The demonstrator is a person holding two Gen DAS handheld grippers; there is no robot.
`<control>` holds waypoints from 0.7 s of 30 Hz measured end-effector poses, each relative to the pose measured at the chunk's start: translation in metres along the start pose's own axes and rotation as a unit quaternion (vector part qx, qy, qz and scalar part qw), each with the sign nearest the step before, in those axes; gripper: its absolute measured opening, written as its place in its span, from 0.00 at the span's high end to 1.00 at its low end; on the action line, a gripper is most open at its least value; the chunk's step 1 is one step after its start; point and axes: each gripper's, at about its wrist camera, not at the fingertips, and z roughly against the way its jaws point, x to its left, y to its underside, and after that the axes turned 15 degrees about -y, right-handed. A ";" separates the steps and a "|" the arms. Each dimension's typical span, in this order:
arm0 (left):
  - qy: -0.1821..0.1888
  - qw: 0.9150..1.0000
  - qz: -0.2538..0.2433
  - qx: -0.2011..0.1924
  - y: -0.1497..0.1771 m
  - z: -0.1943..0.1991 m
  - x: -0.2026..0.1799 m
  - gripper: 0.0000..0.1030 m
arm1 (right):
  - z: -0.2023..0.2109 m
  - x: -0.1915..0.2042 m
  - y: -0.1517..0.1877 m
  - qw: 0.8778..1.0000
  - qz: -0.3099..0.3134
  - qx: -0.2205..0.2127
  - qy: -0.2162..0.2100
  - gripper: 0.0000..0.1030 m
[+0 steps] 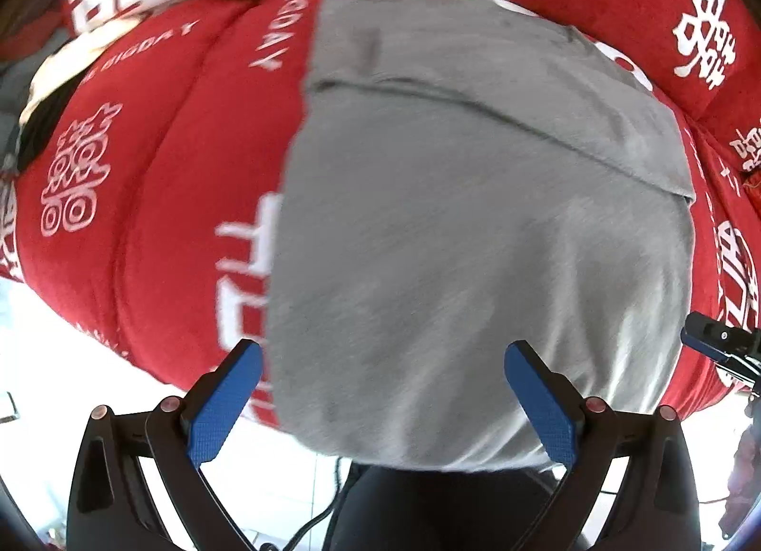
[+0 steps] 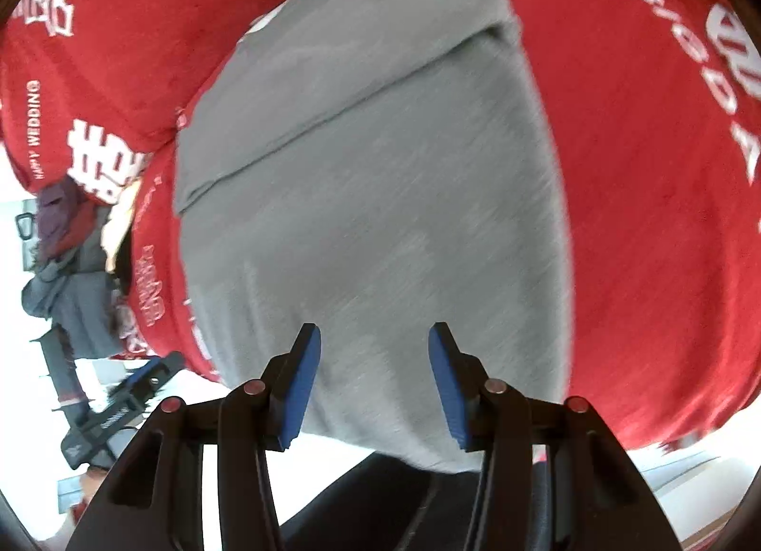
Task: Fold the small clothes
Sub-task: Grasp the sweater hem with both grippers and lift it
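A big red quilted cover (image 1: 142, 161) printed with white characters and lettering fills the scene, and spread flat on top of it lies the grey garment (image 1: 475, 227), already folded, a doubled layer with a straight fold edge crossing its far half. From the left wrist view its long axis runs away from the camera, near end hanging towards the cover's front edge, far end reaching towards the red bolster at the back. Off the cover's side, in the right wrist view, a heap of dark grey and purple clothes (image 2: 66, 260) sits well apart from the garment, nothing lying across the grey cloth itself. The left gripper (image 1: 383, 401) hovers over the near hem, blue pads spread wide, nothing between them. The right gripper (image 2: 374, 384) hangs over the same near end, jaws parted more narrowly, also empty. The left gripper pokes into the right view's lower left, beside that clothes heap, clear of the cloth.
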 end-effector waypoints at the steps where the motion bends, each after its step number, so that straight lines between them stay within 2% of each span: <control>1: 0.006 1.000 0.002 -0.001 0.006 -0.003 0.010 0.01 | -0.002 0.001 0.009 1.000 -0.001 -0.003 -0.014 0.50; 5: 0.038 0.999 -0.008 0.003 0.028 -0.023 0.041 0.01 | -0.006 -0.005 0.036 0.999 -0.005 -0.011 -0.037 0.44; 8: 0.052 0.998 -0.035 0.015 0.047 -0.044 0.050 0.01 | -0.007 -0.022 0.059 1.000 -0.004 0.002 -0.031 0.44; 15: 0.118 0.990 -0.049 0.050 0.081 -0.080 0.046 0.01 | -0.013 -0.077 0.106 0.998 -0.019 0.061 0.011 0.44; 18: 0.123 0.990 -0.049 0.055 0.088 -0.096 0.040 0.01 | -0.022 -0.102 0.118 0.996 -0.015 0.081 0.024 0.44; 21: 0.130 0.989 -0.035 0.056 0.095 -0.109 0.040 0.01 | -0.031 -0.117 0.122 0.996 -0.001 0.089 0.020 0.44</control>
